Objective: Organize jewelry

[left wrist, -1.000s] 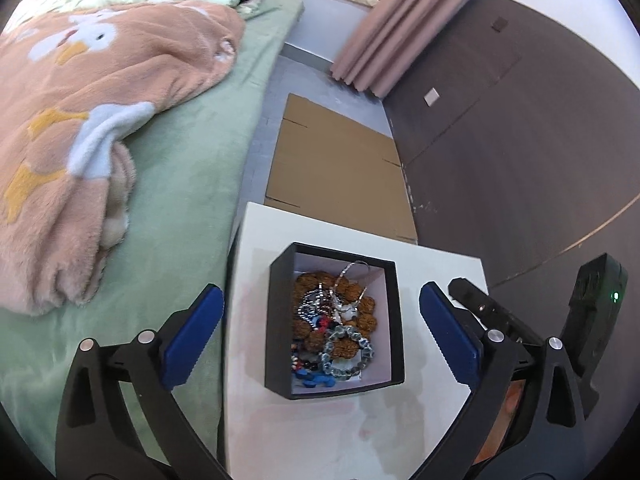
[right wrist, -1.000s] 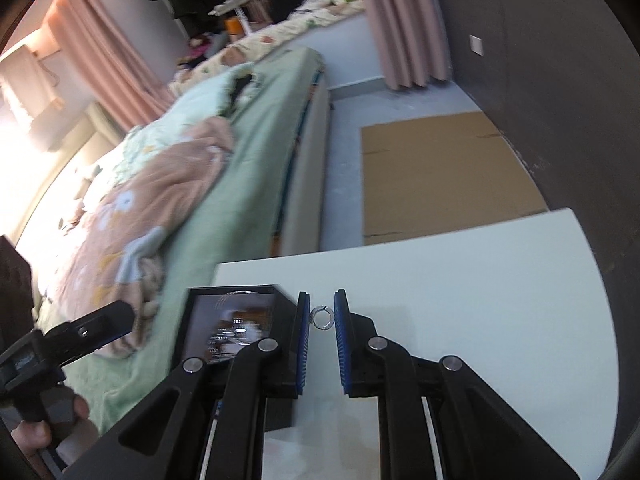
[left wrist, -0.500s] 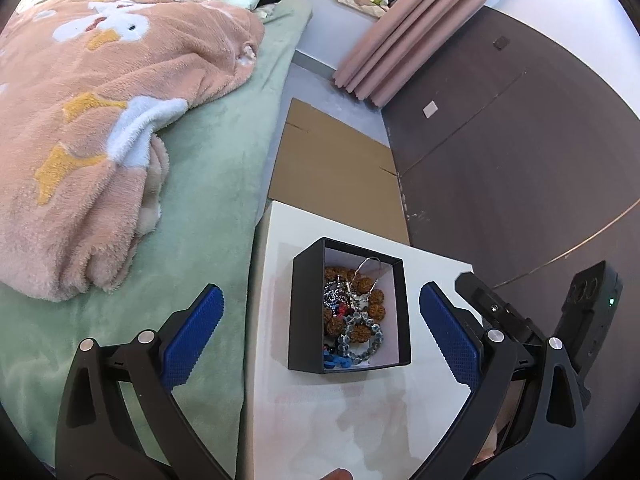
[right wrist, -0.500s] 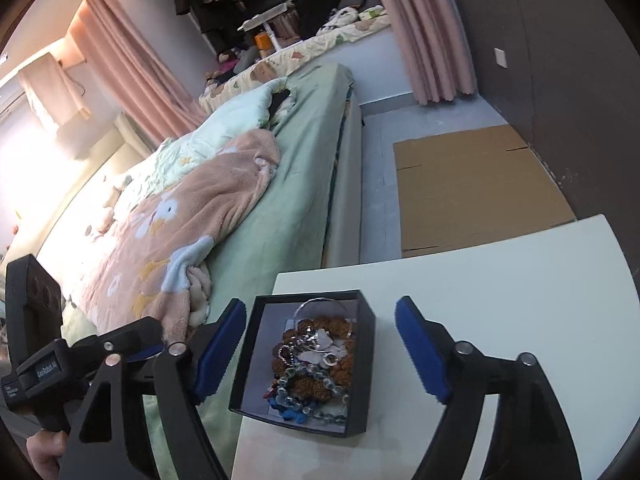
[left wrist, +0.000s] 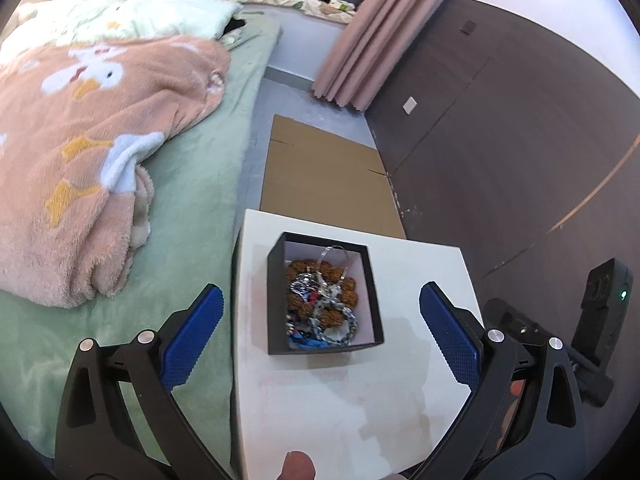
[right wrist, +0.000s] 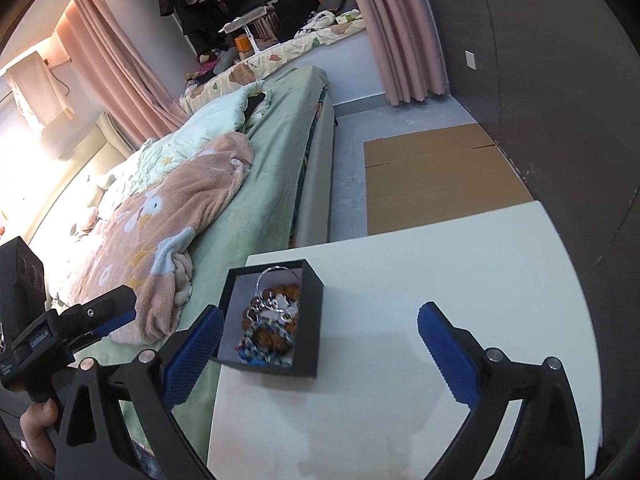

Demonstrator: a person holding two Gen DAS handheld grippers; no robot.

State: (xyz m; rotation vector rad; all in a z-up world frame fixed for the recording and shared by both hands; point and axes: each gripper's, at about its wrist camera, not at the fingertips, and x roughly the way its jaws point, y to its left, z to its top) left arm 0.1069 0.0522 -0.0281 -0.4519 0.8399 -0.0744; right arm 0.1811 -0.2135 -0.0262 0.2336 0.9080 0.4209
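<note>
Gaping wide, the left gripper (left wrist: 320,324) has its jaws fully apart with nothing between the blue pads (left wrist: 192,334); it hangs above the white table (left wrist: 352,400). Right gripper (right wrist: 318,350) likewise: jaws spread wide, holding nothing, left pad over the table's left edge.

Black box (left wrist: 325,293) sits on the table, open-topped, framed between the left gripper's pads and slightly toward 12 o'clock from them. In the right wrist view the same box (right wrist: 308,320) lies just beside the left pad, at about 11 o'clock from the gap's middle.

Jewelry (left wrist: 322,302) is heaped inside the box: brown bead strands, silver chain links, a thin hoop leaning on the far wall, something blue at the near wall. Pieces are tangled; individual items cannot be separated with confidence. The right wrist view shows the same heap (right wrist: 272,320).

Outward: flattened cardboard (left wrist: 324,176) on the floor at 12 o'clock beyond the table. Green bed (left wrist: 200,168) at 9 o'clock, carrying a pink duck-print blanket (left wrist: 80,140). Dark wall panels (left wrist: 500,140) at 2 o'clock; pink curtain (left wrist: 368,40) at 12 to 1 o'clock.
</note>
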